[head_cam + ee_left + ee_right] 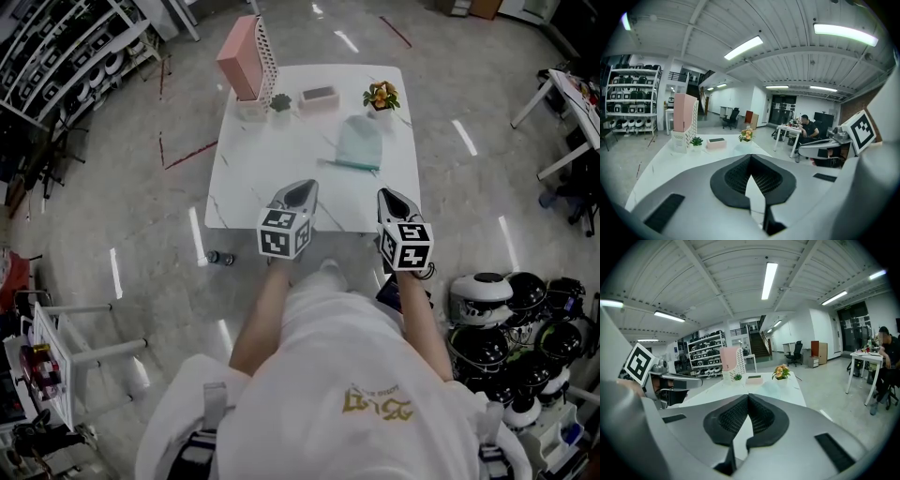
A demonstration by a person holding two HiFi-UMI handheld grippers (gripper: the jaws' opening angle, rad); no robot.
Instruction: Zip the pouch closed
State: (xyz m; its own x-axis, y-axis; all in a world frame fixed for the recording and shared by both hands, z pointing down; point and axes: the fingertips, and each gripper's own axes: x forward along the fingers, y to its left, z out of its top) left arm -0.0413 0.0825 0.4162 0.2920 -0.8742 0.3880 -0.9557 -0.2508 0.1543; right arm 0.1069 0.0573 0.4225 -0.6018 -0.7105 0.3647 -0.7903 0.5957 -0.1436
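Observation:
A pale teal pouch (359, 142) lies flat on the white marble table (253, 178), right of its middle. Both grippers hover side by side over the table's near edge, well short of the pouch. My left gripper (298, 194) is shut with nothing in it, its jaws meeting at the tip (750, 156). My right gripper (392, 199) is shut and empty too (748, 395). The pouch shows faintly beyond the jaws in the left gripper view (742, 149) and in the right gripper view (770, 388).
Along the table's far edge stand a pink file holder (242, 58), a small green plant (280, 102), a pink box (319, 97) and a flower pot (381, 96). Helmets (511, 319) are piled on the floor at right. Another white table (572, 103) stands further right.

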